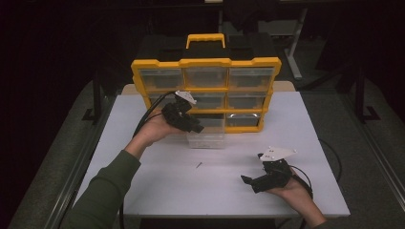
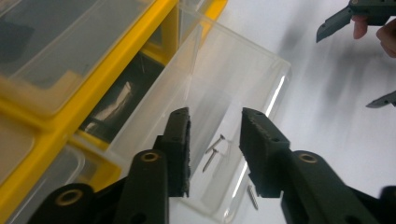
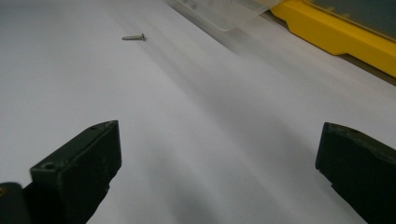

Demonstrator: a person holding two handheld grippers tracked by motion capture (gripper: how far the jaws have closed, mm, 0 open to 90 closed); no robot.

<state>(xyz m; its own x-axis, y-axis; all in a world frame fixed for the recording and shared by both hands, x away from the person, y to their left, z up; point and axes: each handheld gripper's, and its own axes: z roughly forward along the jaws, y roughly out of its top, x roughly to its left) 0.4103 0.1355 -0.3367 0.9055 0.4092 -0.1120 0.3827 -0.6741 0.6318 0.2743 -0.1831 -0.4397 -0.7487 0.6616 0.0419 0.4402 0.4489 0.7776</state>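
Clear plastic drawer point(image 2: 224, 116) is sitting pulled out to catch screws point(image 2: 214, 151); left gripper point(image 2: 215, 140) is hovering half-open, empty. Right gripper point(image 3: 219, 163) is waiting wide open near one loose screw point(image 3: 134, 37).

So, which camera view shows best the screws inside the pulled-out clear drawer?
The left gripper view: between its open jaws, two screws lie in the clear drawer. In the high view the drawer is small, its contents unreadable. The right gripper view catches only its blurred corner.
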